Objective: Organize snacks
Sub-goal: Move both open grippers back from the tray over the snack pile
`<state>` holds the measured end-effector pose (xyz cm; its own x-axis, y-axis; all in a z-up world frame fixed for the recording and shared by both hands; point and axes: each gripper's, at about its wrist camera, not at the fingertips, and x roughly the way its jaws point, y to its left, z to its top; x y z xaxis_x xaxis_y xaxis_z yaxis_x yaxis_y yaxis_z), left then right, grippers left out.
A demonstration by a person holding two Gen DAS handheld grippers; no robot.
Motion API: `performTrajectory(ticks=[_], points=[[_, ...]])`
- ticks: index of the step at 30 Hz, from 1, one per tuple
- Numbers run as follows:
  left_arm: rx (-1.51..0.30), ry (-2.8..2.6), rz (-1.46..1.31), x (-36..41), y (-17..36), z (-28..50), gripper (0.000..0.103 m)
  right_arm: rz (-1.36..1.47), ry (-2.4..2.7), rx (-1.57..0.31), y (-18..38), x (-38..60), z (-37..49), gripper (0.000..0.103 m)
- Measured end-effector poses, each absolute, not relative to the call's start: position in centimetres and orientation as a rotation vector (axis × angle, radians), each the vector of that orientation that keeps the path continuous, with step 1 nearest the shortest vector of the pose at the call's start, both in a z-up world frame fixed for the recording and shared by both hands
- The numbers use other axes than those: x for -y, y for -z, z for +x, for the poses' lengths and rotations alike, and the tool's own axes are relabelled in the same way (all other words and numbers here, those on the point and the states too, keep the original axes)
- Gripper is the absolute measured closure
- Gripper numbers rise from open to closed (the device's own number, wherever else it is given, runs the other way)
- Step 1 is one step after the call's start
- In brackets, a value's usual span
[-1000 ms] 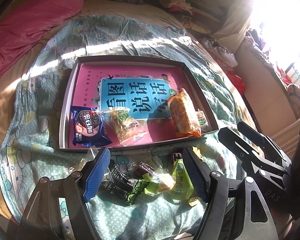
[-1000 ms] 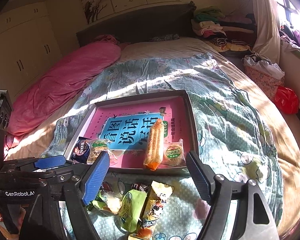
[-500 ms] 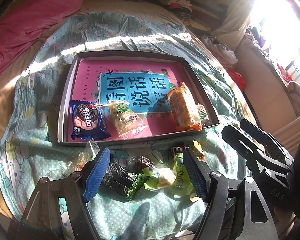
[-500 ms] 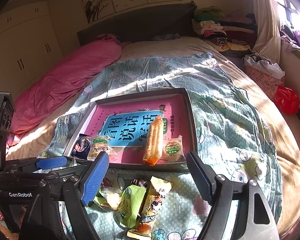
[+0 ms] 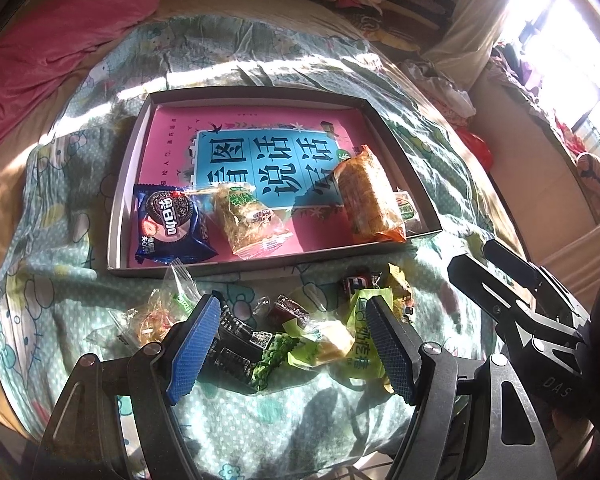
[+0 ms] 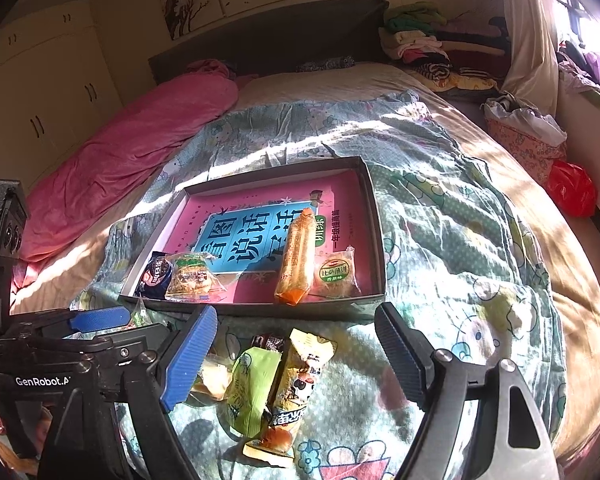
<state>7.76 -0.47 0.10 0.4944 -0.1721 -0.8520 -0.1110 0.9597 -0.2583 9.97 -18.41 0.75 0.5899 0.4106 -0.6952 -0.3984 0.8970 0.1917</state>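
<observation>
Above a heap of loose wrapped snacks (image 5: 300, 328) on the bed, our left gripper (image 5: 290, 344) and right gripper (image 6: 296, 354) hang with fingers apart, gripping nothing. Four packets lie in the shallow grey cardboard box (image 5: 118, 216).

Tray (image 5: 118, 216) mid-frame on bedspread (image 5: 60, 280); four snack packs along its near wall. Loose snack pile (image 5: 300, 328) on bedspread below tray.

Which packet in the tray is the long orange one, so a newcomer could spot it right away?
Find the shallow grey tray on the green patterned quilt, with a pink and blue book lying inside it. The orange packet lies toward the tray's right end, beside a small round biscuit pack. It is the only long, narrow packet there, and it partly overlaps the blue title panel.
</observation>
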Motion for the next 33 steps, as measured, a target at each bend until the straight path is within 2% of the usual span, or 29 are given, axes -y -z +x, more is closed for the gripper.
performTrajectory(ticks=[33], points=[[-1.108, 0.055, -0.28, 1.1, 1.2, 7.1, 0.027, 0.027, -0.44, -0.897, 1.0, 20.9, 8.8, 0.022]])
